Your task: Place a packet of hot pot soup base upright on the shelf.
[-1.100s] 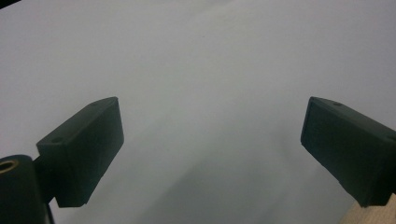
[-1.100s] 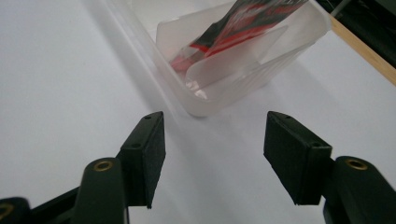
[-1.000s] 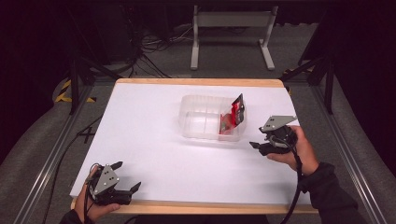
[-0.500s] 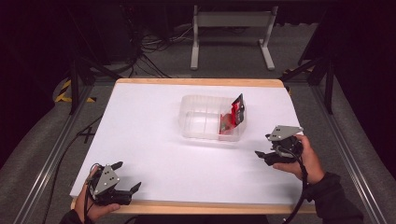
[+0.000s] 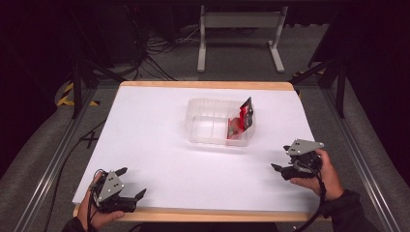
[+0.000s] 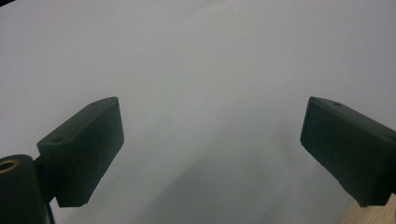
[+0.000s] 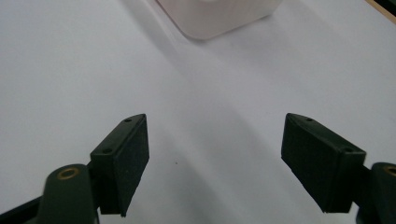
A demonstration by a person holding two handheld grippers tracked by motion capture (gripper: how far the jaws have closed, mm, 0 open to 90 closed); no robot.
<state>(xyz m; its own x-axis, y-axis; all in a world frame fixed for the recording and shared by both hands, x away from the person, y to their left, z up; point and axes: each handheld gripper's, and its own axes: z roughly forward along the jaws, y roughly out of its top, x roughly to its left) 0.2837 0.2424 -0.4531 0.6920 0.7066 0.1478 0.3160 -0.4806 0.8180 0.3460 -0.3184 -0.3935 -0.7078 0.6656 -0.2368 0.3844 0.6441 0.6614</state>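
A clear plastic container [image 5: 209,122] stands in the middle of the white table [image 5: 154,145]. A red packet [image 5: 242,121] leans upright in its right compartment. My right gripper [image 5: 280,157] rests low over the table at the front right, well apart from the container, held by a hand. Its jaws have just been opening and stand open with nothing between them. In the right gripper view the gripper [image 7: 215,149] faces bare table, with a corner of the container [image 7: 219,16] at the top. My left gripper [image 5: 132,181] sits open near the front left edge, above bare table in the left gripper view [image 6: 210,140].
The table has a wooden rim [image 5: 208,85]; a piece of it shows by the left gripper [image 6: 371,215]. Metal rails [image 5: 46,169] run along both sides. Behind the table are cables [image 5: 159,53] on the floor and a grey stand [image 5: 239,29].
My right gripper has drawn back from the container toward the front right of the table and sunk lower, its jaws wider. The left gripper has stayed in place.
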